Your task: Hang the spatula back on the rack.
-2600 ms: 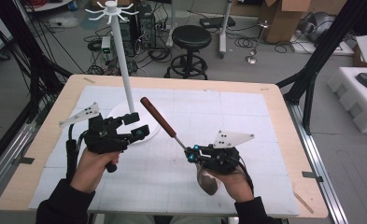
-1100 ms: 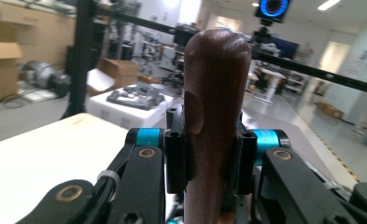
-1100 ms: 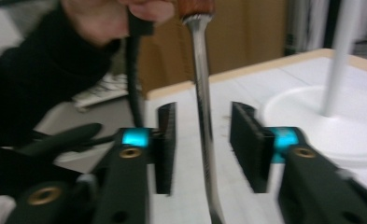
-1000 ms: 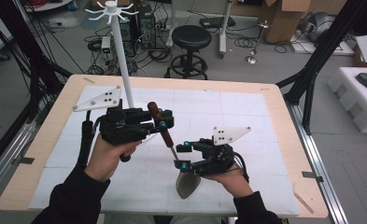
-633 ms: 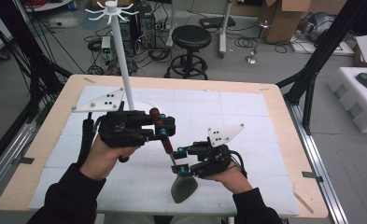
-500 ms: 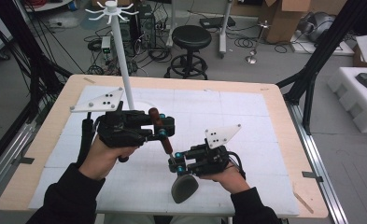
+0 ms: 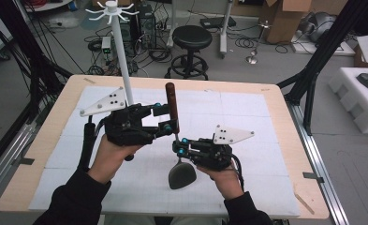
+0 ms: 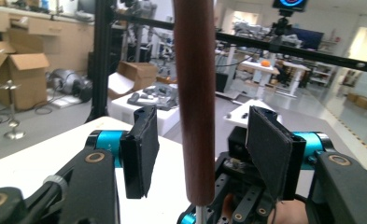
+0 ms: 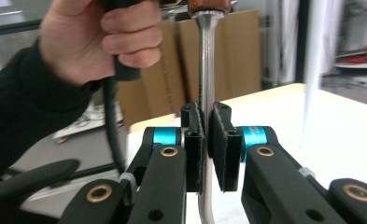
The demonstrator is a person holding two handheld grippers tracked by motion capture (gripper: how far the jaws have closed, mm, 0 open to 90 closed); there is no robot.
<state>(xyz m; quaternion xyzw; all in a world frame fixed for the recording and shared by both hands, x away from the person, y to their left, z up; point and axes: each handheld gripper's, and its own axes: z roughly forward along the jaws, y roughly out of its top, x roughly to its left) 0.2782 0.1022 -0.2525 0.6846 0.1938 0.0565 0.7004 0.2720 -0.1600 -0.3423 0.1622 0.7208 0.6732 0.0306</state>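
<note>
One spatula (image 7: 174, 136), two grippers, right gripper (image 9: 204, 140) clamping

One ladle (image 7: 177, 145), one white stand (image 7: 118, 51), one table (image 7: 275, 117). Two grippers: left (image 7: 165, 119), right (image 7: 178, 147); two hands: left (image 7: 109, 157), right (image 7: 221, 178). Beyond, one stool (image 7: 192, 36), two cardboard boxes (image 7: 284, 21), two foam blocks (image 7: 359, 101)

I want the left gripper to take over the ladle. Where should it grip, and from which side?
Grip the ladle's brown wooden handle, likely best: upright, round, already between the open left gripper pads. Close from either side, above the right gripper, which clamps the metal shaft.
</note>
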